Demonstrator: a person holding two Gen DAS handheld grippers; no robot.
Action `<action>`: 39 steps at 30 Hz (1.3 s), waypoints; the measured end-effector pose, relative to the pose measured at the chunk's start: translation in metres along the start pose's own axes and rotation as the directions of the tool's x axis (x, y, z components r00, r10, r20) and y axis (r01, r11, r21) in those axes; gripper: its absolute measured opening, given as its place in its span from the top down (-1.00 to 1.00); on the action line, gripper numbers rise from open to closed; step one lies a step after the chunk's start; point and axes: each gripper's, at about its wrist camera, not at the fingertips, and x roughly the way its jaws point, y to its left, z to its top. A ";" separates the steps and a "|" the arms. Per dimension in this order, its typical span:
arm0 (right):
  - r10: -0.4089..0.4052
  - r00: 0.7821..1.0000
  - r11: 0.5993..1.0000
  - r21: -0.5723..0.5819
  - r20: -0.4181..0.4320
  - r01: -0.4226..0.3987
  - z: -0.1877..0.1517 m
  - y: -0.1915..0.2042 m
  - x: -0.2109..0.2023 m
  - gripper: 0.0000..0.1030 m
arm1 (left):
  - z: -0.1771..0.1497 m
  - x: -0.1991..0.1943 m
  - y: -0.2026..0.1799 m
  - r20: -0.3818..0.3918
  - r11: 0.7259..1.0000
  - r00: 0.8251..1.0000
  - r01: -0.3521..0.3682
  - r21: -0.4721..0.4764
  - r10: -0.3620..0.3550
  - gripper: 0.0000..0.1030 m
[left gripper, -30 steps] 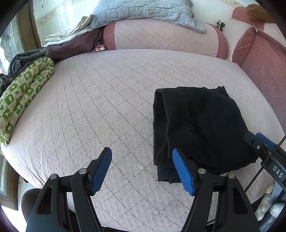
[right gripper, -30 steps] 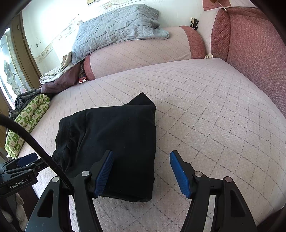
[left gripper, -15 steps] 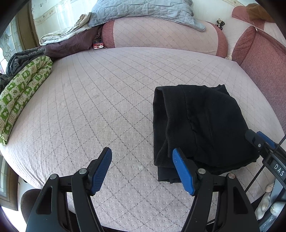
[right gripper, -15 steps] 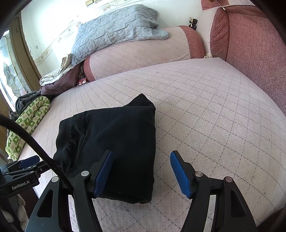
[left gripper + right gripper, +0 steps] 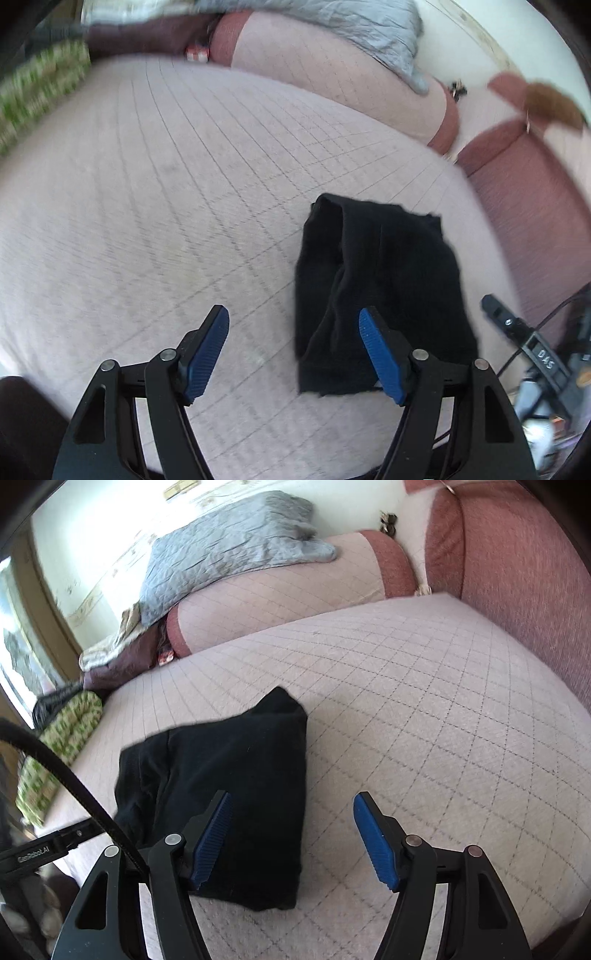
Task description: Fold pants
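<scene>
Nearest first: left gripper (image 5: 293, 354) – jaws apart, nothing between them but bare bedcover; its right pad overlaps the near edge of the pants in view, no pinch visible. Jaws have just been opening a bit further. Left view smeared, esp. at the rim.

Right gripper (image 5: 291, 840) – jaws wide apart, also just opened further, empty; left pad sits over the pants' near right part, right pad over bare cover. Not gripping cloth. In the left view the other tool shows at the right edge, clear of the pants.

Pants (image 5: 221, 797): black, folded into a compact block, lying flat on the bed (image 5: 424, 701), near its front edge, between the two tools. One far corner sticks up/out a little; left side shows stacked layer edges, so several folds stacked. Judgement: fold looks done or nearly so, and both tools let go so the bundle rests by its own weight. Could want one more tidy of that far corner – can't be sure.

Further back: green patterned roll (image 5: 62, 738) at the bed's left edge, well apart from the pants. Pink bolster (image 5: 280, 590) along the head of the bed, grey quilt (image 5: 229, 546) draped on top of it, heaped cloth to its left. Reddish cushions on the right.
</scene>
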 end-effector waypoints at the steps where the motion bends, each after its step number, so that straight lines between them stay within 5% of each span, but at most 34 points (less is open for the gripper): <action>1: 0.034 0.999 0.999 0.031 -0.028 -0.033 0.008 -0.006 0.004 -0.47 | 0.005 0.008 0.004 -0.018 0.999 0.999 0.036 -0.021 -0.037 -0.41; 7: 0.138 0.977 0.982 0.154 -0.161 -0.114 0.034 -0.030 0.054 -0.51 | 0.026 0.061 -0.003 -0.123 0.980 0.973 0.195 -0.037 -0.198 -0.48; 10: 0.213 0.957 0.964 0.201 -0.197 -0.173 0.032 -0.033 0.076 -0.52 | 0.028 0.073 -0.021 -0.120 0.977 0.971 0.212 0.033 -0.207 -0.81; 13: 0.288 0.941 0.944 0.217 -0.179 -0.247 0.031 -0.028 0.089 -0.53 | 0.026 0.084 -0.039 -0.125 0.974 0.972 0.209 0.084 -0.198 -0.82; 15: 0.316 0.931 0.937 0.215 -0.185 -0.275 0.031 -0.022 0.097 -0.41 | 0.025 0.084 -0.048 -0.117 0.975 0.974 0.204 0.094 -0.192 -0.41; 16: 0.333 0.920 0.933 0.215 -0.209 -0.289 0.030 -0.017 0.103 -0.09 | 0.026 0.084 -0.047 -0.127 0.972 0.970 0.218 0.088 -0.206 0.00; 22: 0.309 0.924 0.948 0.146 -0.224 -0.282 0.040 -0.002 0.094 0.42 | 0.035 0.066 -0.054 -0.109 0.967 0.968 0.237 0.092 -0.227 0.08; 28: 0.237 0.952 0.971 0.009 -0.195 -0.239 0.063 0.024 0.077 0.48 | 0.058 0.059 -0.056 -0.100 0.961 0.960 0.268 0.069 -0.261 0.08; 39: 0.202 0.976 0.977 -0.051 -0.087 -0.207 0.109 0.038 0.094 0.48 | 0.115 0.083 -0.061 -0.070 0.974 0.973 0.223 0.037 -0.220 0.08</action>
